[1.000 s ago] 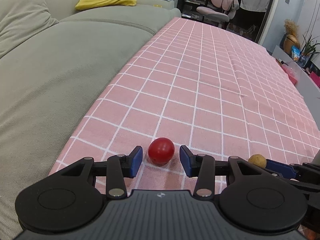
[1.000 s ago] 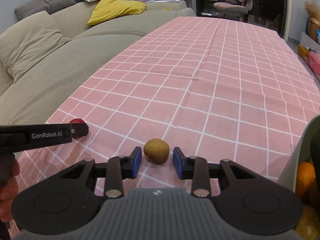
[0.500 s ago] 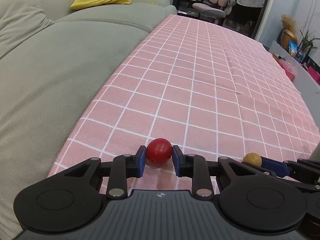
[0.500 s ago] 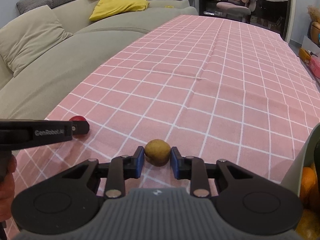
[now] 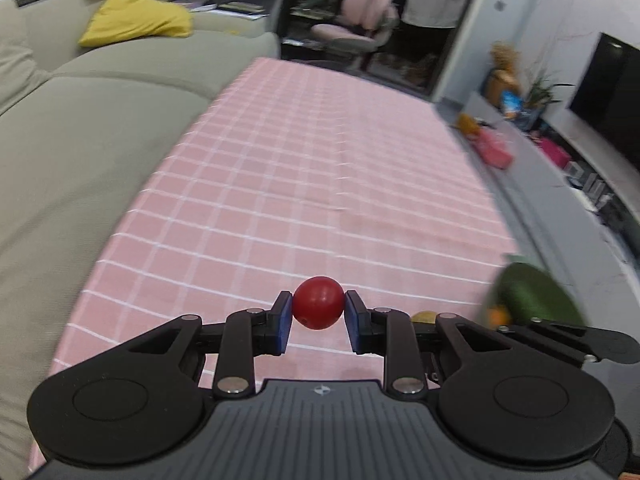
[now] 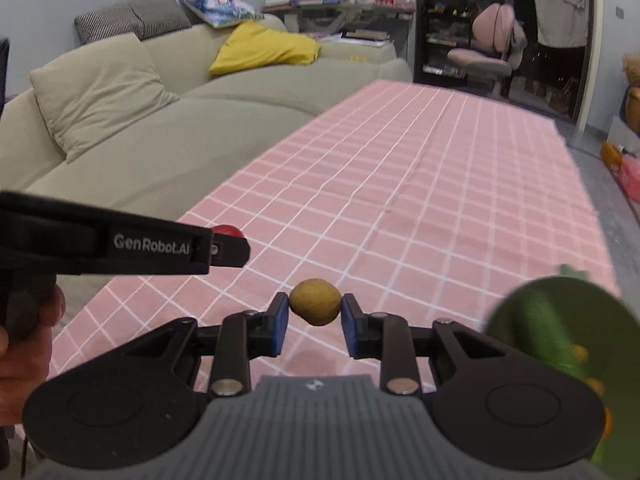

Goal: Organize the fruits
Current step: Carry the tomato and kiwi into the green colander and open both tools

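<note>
A long grey-green sofa [image 6: 168,136] with a yellow cushion [image 6: 264,50] runs along the left edge of the table, which a pink checked tablecloth [image 5: 320,184] covers. A pink office chair [image 6: 490,46] stands in the dark doorway behind the far edge. At the near right corner a blurred green bowl [image 6: 560,332] shows some orange fruit. The left gripper [image 5: 317,316] is clenched on a red round fruit [image 5: 318,302], lifted above the near edge. The right gripper [image 6: 314,322] squeezes a brown-yellow fruit [image 6: 315,301] above the same edge.
</note>
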`<state>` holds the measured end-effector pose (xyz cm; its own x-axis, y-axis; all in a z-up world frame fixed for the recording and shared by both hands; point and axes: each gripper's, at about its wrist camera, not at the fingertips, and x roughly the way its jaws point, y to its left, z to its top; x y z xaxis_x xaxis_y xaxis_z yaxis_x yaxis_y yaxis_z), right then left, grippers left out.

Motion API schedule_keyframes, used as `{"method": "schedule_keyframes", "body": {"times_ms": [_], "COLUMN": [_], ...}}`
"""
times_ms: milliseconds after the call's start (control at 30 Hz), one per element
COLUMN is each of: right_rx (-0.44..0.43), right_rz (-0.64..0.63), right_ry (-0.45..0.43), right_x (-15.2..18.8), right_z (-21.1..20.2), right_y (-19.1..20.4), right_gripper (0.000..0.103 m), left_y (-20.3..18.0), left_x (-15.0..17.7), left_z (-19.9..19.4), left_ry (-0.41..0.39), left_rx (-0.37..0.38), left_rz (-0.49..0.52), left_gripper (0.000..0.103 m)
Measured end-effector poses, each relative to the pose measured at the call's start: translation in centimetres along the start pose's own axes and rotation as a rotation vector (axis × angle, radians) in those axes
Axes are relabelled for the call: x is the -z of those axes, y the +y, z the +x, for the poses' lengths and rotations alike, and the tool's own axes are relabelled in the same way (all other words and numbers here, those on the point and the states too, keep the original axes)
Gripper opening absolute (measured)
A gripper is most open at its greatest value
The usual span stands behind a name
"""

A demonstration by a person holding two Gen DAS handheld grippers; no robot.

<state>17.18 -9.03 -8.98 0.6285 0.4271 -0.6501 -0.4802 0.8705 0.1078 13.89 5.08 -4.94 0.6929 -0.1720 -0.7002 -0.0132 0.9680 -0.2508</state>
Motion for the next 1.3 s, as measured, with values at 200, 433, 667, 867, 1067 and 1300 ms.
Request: {"method": "schedule_keyframes", "body": {"times_ms": [200, 433, 667, 867, 1067, 1300], "right_rx": [0.047, 0.148, 0.166, 0.106, 0.027, -0.091], "right_rz": [0.011, 0.075, 0.013, -0.090, -0.184, -0.239], "right_ry": [-0.060, -0.088, 0.002, 0.110, 0.244, 0.421], "right_x": [1.2, 3.5, 5.2, 4.7, 4.1, 3.3], "right_z": [-6.5, -12.1, -14.4, -13.1, -10.2, -6.5], "right_y": [-2.7, -7.5, -12.8, -16.4, -17.8, -18.5], "right_gripper": [0.025, 0.025, 0.025, 0.025, 0.025, 0.024], "left_y": [-5.2, -12.1, -18.5, -21.4, -22.4, -23.3], "left_x": [-0.3, 0.2, 0.5, 0.4, 0.0, -0.5], "left_z": [-2.3, -2.0, 0.9, 4.1, 7.8, 10.9], "left_ry": [0.008, 0.054, 0.208, 0.297, 0.422, 0.521], "left_rx": [0.129, 0.236, 0.278, 0.302, 0.273, 0.235], "left_rz": [0.038, 0.151, 0.360, 0.426, 0.416, 0.445], "left_gripper": [0.031, 0.031, 0.031, 0.031, 0.031, 0.031]}}
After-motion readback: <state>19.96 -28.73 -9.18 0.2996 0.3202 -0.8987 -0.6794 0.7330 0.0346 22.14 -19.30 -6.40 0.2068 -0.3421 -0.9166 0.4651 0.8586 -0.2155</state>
